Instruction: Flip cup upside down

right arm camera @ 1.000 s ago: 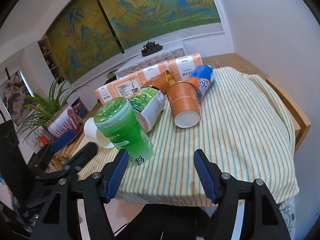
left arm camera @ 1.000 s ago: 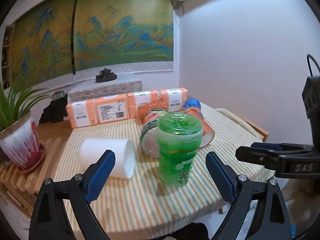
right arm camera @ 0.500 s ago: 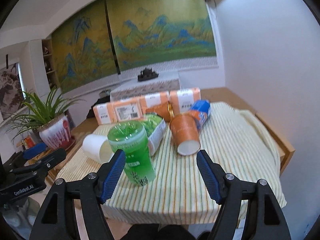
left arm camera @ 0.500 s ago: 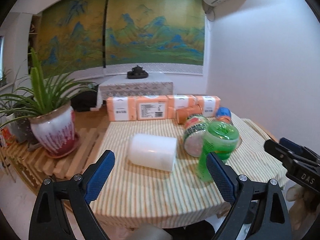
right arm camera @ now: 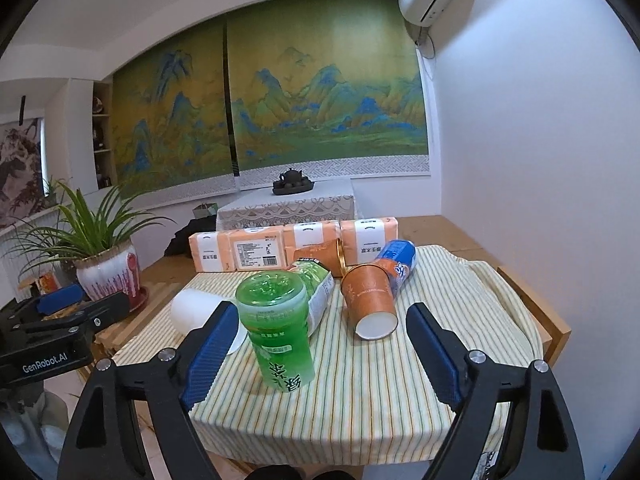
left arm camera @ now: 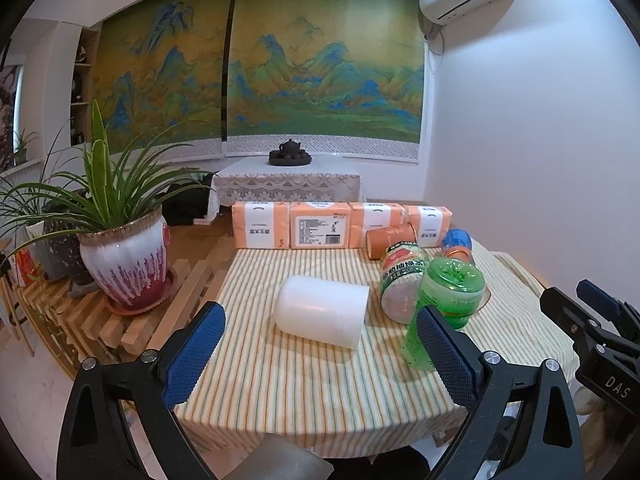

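Both grippers were spread wide and held nothing. Left gripper [left arm camera: 320, 344] hung off the near edge of the table [left arm camera: 304, 392], its blue pads [left arm camera: 192, 354] well apart; the white cup [left arm camera: 322, 316] lay on its side on the striped cloth between them but farther in, not touched, its open mouth facing right. Right gripper [right arm camera: 318, 352] also hung at the near edge, and the green cup [right arm camera: 280, 332] stood between its pads, close to the left pad [right arm camera: 208, 354], printed text reading inverted, wider end on top; contact with the pad was unclear. The green cup [left arm camera: 444, 312] sat just right of the white cup in the left view, partly behind the pad. A green-label bottle [right arm camera: 316, 292] lay tilted just behind the green cup. An orange paper cup [right arm camera: 370, 300] lay on its side, white mouth toward the camera, with a blue-and-orange bottle [right arm camera: 398, 260] behind it, apparently touching. A row of orange tissue packs [left arm camera: 320, 230] lined the far edge. A potted plant [left arm camera: 124, 256] stood on wooden slats to the left.
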Action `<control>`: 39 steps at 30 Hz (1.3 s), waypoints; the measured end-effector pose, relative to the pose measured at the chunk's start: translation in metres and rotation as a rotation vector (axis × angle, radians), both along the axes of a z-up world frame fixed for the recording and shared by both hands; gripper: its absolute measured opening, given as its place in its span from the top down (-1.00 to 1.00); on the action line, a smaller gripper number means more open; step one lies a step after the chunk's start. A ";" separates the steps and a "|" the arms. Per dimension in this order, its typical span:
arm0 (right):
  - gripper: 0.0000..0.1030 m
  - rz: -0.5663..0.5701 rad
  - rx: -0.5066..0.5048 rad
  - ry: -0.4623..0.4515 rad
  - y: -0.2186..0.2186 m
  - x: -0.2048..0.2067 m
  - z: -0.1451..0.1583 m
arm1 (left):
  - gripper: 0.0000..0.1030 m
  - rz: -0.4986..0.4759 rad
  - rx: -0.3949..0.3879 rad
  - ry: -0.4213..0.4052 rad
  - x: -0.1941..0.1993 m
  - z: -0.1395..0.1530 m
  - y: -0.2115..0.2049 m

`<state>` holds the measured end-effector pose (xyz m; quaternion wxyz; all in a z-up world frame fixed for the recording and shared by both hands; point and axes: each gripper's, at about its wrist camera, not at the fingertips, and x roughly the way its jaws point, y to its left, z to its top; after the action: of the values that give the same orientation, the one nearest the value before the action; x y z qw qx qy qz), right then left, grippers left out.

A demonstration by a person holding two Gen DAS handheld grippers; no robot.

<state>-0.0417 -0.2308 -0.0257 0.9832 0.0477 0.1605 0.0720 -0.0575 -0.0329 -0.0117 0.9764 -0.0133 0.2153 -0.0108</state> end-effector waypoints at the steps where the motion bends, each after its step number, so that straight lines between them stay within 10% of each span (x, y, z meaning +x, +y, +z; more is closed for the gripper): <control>1: -0.61 0.000 0.000 0.000 0.000 0.000 0.000 | -0.91 0.003 0.000 -0.003 -0.001 0.000 0.000; 39: -0.61 0.004 0.017 0.019 0.000 0.003 -0.003 | -0.91 0.008 0.003 0.000 0.001 0.000 -0.003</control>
<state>-0.0392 -0.2305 -0.0287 0.9810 0.0565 0.1695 0.0749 -0.0570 -0.0356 -0.0116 0.9765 -0.0128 0.2151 -0.0069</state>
